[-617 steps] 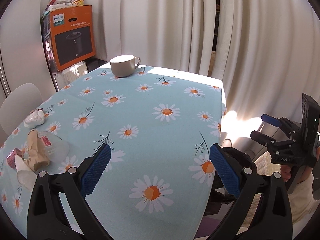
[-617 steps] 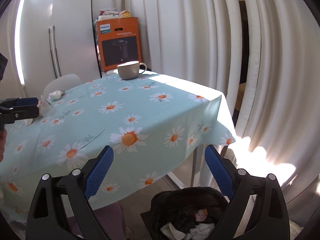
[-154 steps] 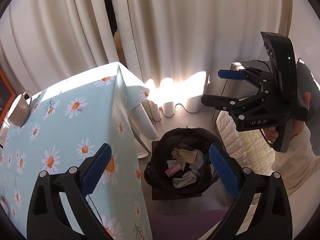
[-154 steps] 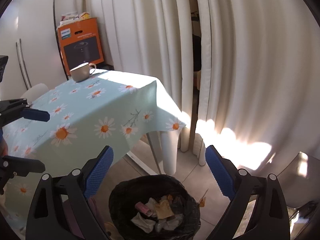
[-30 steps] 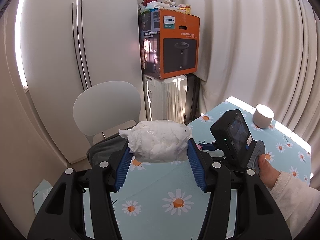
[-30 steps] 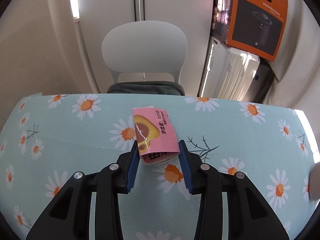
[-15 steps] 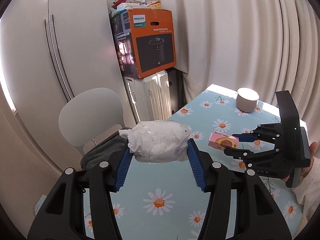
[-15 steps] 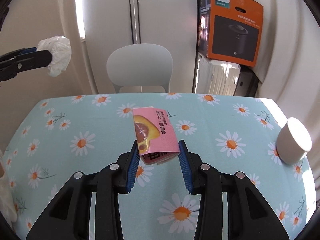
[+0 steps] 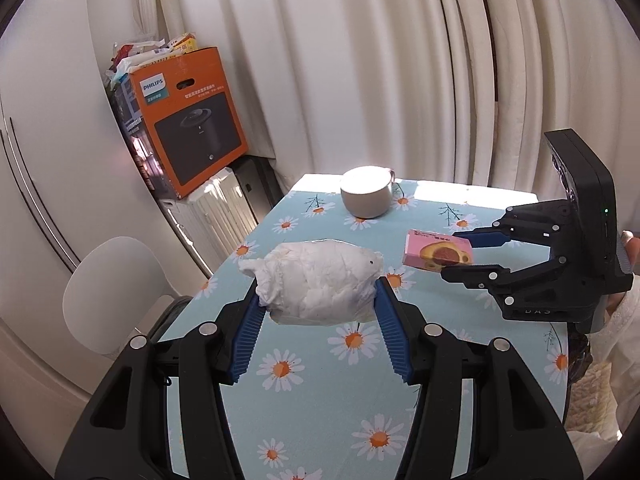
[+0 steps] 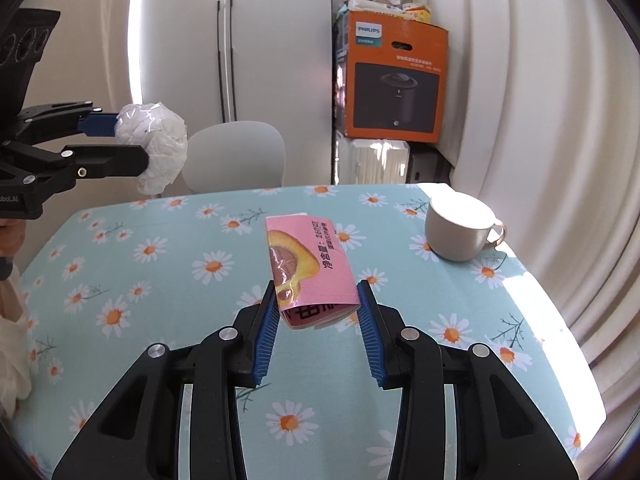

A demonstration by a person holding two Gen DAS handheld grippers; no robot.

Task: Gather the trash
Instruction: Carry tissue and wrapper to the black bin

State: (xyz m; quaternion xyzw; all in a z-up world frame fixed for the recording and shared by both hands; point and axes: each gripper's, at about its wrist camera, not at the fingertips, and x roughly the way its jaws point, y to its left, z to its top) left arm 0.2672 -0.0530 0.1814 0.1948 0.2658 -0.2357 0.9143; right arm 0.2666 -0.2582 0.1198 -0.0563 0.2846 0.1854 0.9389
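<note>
carrying two bits of trash at once, both lifted clear above the surface (image 10: 520, 320). my left claw (image 9: 316, 300) is clamped on the white crumpled wad (image 9: 316, 284), pads pressing its sides so it bulges out the top. my right claw (image 10: 316, 304) is pinched on the pink snack wrapper (image 10: 308, 268), gripped low near its folded end, with most of it sticking up and forward past the pads.

no bin shows in either view right now, so i judge the job in hand is a clean carry to wherever it sits. the wad is soft, so an even squeeze matters; the wrapper is slick and held by a narrow strip, so i'd avoid jerks that could slide it out.

room check: the two claws are near each other over the surface, the wrapper's tip pointing toward the wad, so i'd hold them apart on any turn. the beige cup (image 10: 460, 228) stands near the far corner, right of the wrapper, and a low swing could clip it. beyond the far edge are a white chair (image 10: 236, 156) and an orange box (image 10: 394, 80); curtains (image 9: 400, 80) hang close behind the cup side.
</note>
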